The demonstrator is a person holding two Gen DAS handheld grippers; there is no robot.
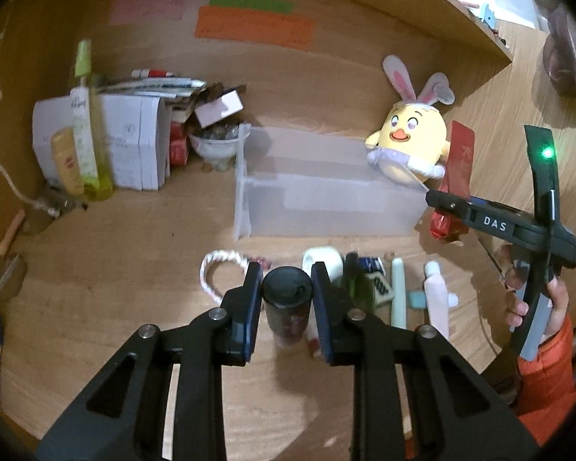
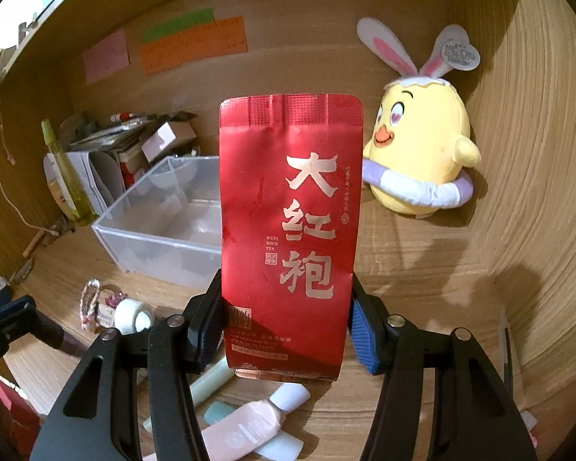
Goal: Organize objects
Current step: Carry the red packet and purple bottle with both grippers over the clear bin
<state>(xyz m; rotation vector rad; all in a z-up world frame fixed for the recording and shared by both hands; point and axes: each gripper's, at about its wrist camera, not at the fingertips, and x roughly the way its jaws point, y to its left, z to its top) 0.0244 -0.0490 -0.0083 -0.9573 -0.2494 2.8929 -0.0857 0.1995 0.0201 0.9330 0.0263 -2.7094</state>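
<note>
The left tool (image 1: 287, 288) straddled a small dark-capped cylindrical jar (image 1: 287, 299) on the wooden bench (image 1: 115, 307), its fingers just beside the cap on either side. Behind stood a clear plastic rectangular bin (image 1: 326, 196), with a yellow plush chick with rabbit ears (image 1: 411, 142) at its far right corner. The right tool (image 1: 447, 203) gripped a red foil packet (image 1: 455, 176) beside the bin.
</note>
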